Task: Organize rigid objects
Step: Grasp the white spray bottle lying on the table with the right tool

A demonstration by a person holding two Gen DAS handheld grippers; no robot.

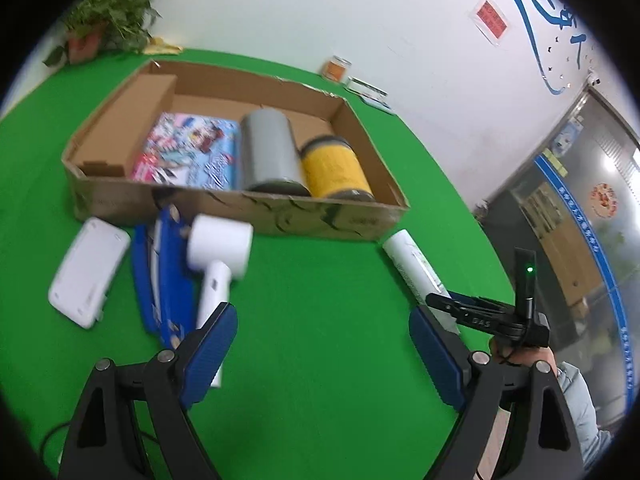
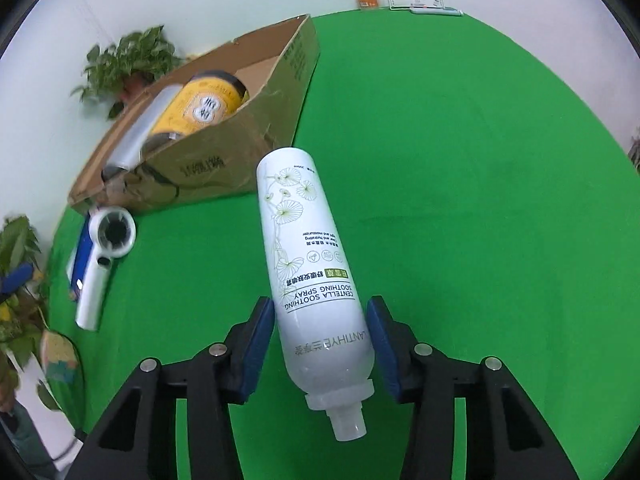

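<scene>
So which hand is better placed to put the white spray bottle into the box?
Right, probably: the right gripper already straddles the spray bottle, though a gap shows at one pad. The left gripper hangs open over bare green tabletop.

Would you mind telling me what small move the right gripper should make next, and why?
Probably close fully on the spray bottle: it lies on the green table between the right gripper pads, and a slight gap seems to remain on the right side.
</scene>
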